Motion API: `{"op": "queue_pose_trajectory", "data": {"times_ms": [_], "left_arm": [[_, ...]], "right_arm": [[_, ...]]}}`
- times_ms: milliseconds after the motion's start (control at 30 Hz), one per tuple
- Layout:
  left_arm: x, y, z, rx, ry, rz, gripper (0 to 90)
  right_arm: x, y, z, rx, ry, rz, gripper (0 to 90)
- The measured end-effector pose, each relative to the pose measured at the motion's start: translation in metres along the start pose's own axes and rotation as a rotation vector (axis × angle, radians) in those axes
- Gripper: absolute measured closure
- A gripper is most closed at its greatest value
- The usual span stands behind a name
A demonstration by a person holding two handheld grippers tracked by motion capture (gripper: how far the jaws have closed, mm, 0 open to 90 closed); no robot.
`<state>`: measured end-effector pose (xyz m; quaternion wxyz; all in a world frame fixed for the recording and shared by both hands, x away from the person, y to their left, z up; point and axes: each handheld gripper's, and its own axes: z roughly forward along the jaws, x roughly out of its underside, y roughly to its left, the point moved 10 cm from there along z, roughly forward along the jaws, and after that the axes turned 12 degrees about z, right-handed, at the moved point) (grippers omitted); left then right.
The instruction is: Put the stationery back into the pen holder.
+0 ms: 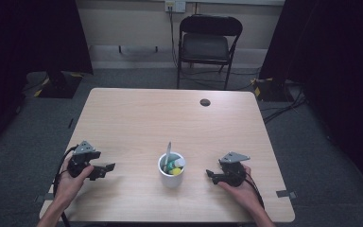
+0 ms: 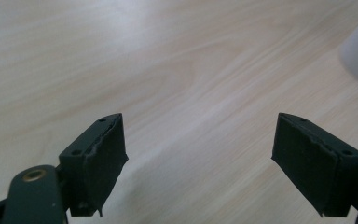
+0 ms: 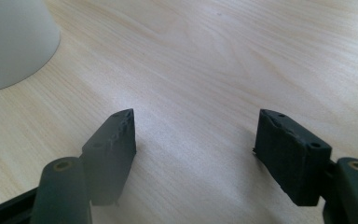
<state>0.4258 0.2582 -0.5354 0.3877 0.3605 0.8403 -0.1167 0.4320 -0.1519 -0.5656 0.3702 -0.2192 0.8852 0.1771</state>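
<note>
White cup [image 1: 171, 173] upright on counter [image 1: 137, 118], near front edge, between my two grippers. Cup holds grey stick-like item [image 1: 168, 152] leaning up-left, plus green and yellow pieces I cannot identify. My left gripper [image 1: 105, 169] rests on counter left of cup, well apart, fingers [image 2: 95, 158] released, spread wide, nothing between them. My right gripper [image 1: 211, 174] sits right of cup, near but not touching, fingers [image 3: 112, 149] likewise released, bare wood between. Cup edge [image 3: 14, 42] visible at upper left in right gripper view.
</note>
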Motion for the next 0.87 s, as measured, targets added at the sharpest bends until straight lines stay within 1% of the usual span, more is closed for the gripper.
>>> {"op": "queue_pose_trajectory", "data": {"times_ms": [33, 100, 133, 167, 200, 233, 267, 300, 367, 467, 533, 600, 733, 800, 867], "left_arm": [[0.004, 0.001, 0.002, -0.006, 0.010, -0.004, 17.1], [0.012, 0.003, 0.006, -0.005, 0.035, -0.016, 17.1], [0.017, 0.004, 0.008, -0.009, 0.052, -0.012, 17.1], [0.021, 0.004, 0.011, -0.007, 0.072, -0.022, 17.0], [0.025, 0.006, 0.012, -0.017, 0.090, -0.023, 17.1], [0.028, 0.006, 0.014, -0.022, 0.099, -0.036, 16.6], [0.029, 0.008, 0.014, -0.027, 0.093, -0.032, 15.8], [0.029, 0.009, 0.013, -0.026, 0.092, -0.040, 16.1], [0.030, 0.012, 0.014, -0.047, 0.084, -0.047, 16.1], [0.031, 0.011, 0.017, -0.090, 0.077, 0.001, 14.7], [0.031, 0.010, 0.018, -0.095, 0.053, 0.001, 10.6], [0.032, 0.012, 0.020, -0.104, 0.041, 0.006, 7.4], [0.032, 0.011, 0.020, -0.104, 0.040, -0.002, 6.0], [0.032, 0.013, 0.021, -0.111, 0.047, -0.009, 3.9], [0.032, 0.012, 0.022, -0.109, 0.047, -0.018, 2.5]], "right_arm": [[0.000, 0.000, 0.000, 0.000, 0.000, 0.000, 28.4], [0.000, 0.000, 0.000, 0.000, 0.000, 0.000, 28.5], [0.000, 0.000, 0.000, 0.000, 0.000, 0.000, 28.4], [0.000, 0.000, 0.000, 0.000, 0.000, 0.000, 28.4], [0.000, 0.000, 0.000, 0.000, 0.000, 0.000, 28.4], [0.000, 0.000, 0.000, 0.000, 0.000, 0.000, 28.5], [0.000, 0.000, 0.000, 0.000, 0.000, 0.000, 28.4], [0.000, 0.000, 0.000, 0.001, 0.000, 0.001, 28.4], [0.000, 0.000, 0.000, 0.003, -0.001, 0.002, 28.0], [0.000, -0.001, 0.000, 0.009, -0.001, 0.009, 27.2], [0.000, -0.001, 0.000, 0.010, -0.001, 0.010, 26.2], [0.000, -0.001, 0.000, 0.015, -0.001, 0.013, 25.3], [0.000, -0.002, 0.000, 0.019, -0.001, 0.013, 24.8], [0.000, -0.003, 0.001, 0.025, -0.001, 0.015, 22.5], [0.000, -0.004, 0.001, 0.027, 0.003, 0.018, 20.9]]}}
